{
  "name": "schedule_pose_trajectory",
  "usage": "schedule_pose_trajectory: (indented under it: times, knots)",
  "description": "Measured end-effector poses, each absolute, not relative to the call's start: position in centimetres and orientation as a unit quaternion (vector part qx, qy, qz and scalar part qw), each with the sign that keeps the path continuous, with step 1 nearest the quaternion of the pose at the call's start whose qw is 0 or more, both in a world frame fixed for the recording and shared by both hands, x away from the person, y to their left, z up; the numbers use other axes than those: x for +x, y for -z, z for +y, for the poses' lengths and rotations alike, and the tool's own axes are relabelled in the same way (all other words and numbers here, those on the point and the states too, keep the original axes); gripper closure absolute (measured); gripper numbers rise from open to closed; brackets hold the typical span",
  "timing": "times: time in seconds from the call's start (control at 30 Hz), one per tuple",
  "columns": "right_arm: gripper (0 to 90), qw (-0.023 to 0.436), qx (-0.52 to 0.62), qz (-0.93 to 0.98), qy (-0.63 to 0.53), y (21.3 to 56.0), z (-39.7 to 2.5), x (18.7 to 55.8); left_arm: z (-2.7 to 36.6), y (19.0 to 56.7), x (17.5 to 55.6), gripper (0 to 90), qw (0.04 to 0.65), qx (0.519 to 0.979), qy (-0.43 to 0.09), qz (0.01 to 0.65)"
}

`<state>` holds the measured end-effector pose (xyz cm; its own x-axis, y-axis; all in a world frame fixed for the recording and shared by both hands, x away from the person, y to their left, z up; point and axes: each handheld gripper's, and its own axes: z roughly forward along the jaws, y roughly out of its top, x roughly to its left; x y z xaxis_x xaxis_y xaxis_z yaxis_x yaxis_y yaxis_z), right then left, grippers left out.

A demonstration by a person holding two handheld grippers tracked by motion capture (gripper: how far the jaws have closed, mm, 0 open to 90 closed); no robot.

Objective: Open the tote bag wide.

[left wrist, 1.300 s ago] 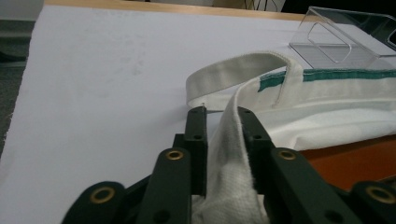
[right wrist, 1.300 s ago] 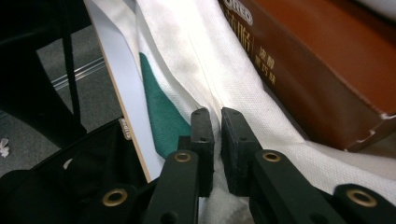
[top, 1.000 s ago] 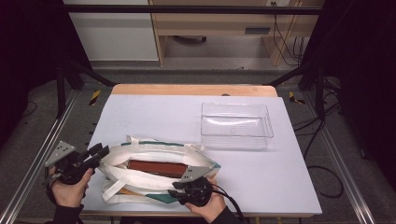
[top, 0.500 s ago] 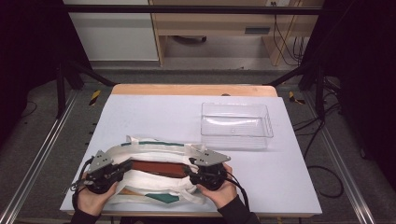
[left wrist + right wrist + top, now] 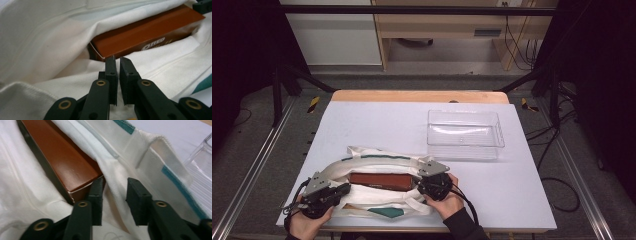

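White laminate covered the desk [image 5: 377, 125], with a strip of bare wood along its far edge. On the near part lay a white cloth bag [image 5: 377, 165] with teal trim, its mouth agape, and inside it a brown box [image 5: 381, 180] lying lengthwise. To the far right, well apart from the bag, stood a clear plastic tray [image 5: 465, 134].

The high view gave the layout: the left tongs [image 5: 343, 189] at the bag's near left rim, the right tongs [image 5: 422, 183] at the box's right end, each held by a hand at the desk's near edge. It could not show the jaws' state.

The left gripper view did: the left tongs [image 5: 118, 75] were nearly clenched, a thin gap between the jaws, with cloth just under them and the box's printed end beyond. The right gripper view showed the right tongs [image 5: 113, 200] released, jaws apart, one beside the box's corner, a fold of bag cloth between them. Cloth hid the box's lower sides.
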<state>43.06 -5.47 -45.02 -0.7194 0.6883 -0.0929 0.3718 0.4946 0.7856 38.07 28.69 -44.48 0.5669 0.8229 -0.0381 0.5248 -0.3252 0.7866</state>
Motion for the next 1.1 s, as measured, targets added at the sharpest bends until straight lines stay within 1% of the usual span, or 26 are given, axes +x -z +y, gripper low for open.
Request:
schedule_pose_trajectory:
  times: [0.1, 0.17, 0.43, 0.5, 0.67, 0.8, 0.83, 0.87, 0.9, 0.93, 0.97, 1.0, 1.03, 1.07, 1.1]
  knots:
    - [82.3, 0.208, 0.316, 0.841, -0.386, 45.1, -5.6, 43.2, 28.7, 44.8, 37.9, 85.8, 0.392, 0.793, -0.19, 0.425]
    - [87.9, 0.21, 0.321, 0.836, -0.393, 45.0, -5.9, 43.4, 28.7, 45.1, 37.9, 86.4, 0.391, 0.794, -0.187, 0.427]
    - [87.7, 0.216, 0.353, 0.821, -0.393, 46.0, -5.8, 44.3, 28.6, 45.6, 38.0, 87.6, 0.376, 0.801, -0.186, 0.426]
    - [87.5, 0.211, 0.366, 0.826, -0.373, 47.2, -5.4, 44.9, 28.5, 45.6, 38.0, 87.7, 0.374, 0.803, -0.185, 0.426]
    - [87.4, 0.199, 0.378, 0.825, -0.369, 47.3, -5.3, 45.3, 28.5, 45.7, 38.0, 87.7, 0.373, 0.802, -0.186, 0.427]
    - [84.2, 0.195, 0.378, 0.825, -0.372, 47.2, -5.3, 45.2, 28.7, 45.6, 38.1, 85.6, 0.38, 0.799, -0.182, 0.428]
    - [73.9, 0.186, 0.373, 0.824, -0.384, 46.7, -5.6, 45.0, 28.9, 45.3, 38.1, 83.5, 0.397, 0.791, -0.175, 0.431]
    - [73.9, 0.186, 0.373, 0.824, -0.384, 46.7, -5.6, 45.0, 28.9, 45.3, 38.1, 81.6, 0.397, 0.791, -0.175, 0.431]
    - [68.9, 0.198, 0.36, 0.823, -0.391, 46.0, -6.0, 44.4, 29.0, 44.9, 38.0, 79.9, 0.412, 0.784, -0.174, 0.431]
    - [68.9, 0.198, 0.36, 0.823, -0.391, 46.0, -6.0, 44.4, 29.0, 44.9, 38.0, 79.2, 0.412, 0.784, -0.174, 0.431]
    - [65.9, 0.2, 0.349, 0.816, -0.416, 45.2, -6.7, 43.6, 29.1, 44.2, 38.1, 77.4, 0.422, 0.778, -0.189, 0.426]
    - [65.9, 0.2, 0.349, 0.816, -0.416, 45.2, -6.7, 43.6, 29.1, 44.2, 38.1, 76.4, 0.422, 0.778, -0.189, 0.426]
    - [64.9, 0.187, 0.345, 0.807, -0.441, 44.4, -7.5, 42.8, 29.1, 43.2, 38.4, 76.1, 0.436, 0.77, -0.204, 0.419]
    - [64.9, 0.183, 0.343, 0.805, -0.448, 44.2, -7.7, 42.5, 29.1, 43.2, 38.4, 75.4, 0.436, 0.77, -0.204, 0.419]
    - [64.8, 0.177, 0.34, 0.803, -0.456, 44.0, -7.8, 42.2, 28.9, 42.6, 38.8, 74.2, 0.44, 0.766, -0.216, 0.415]
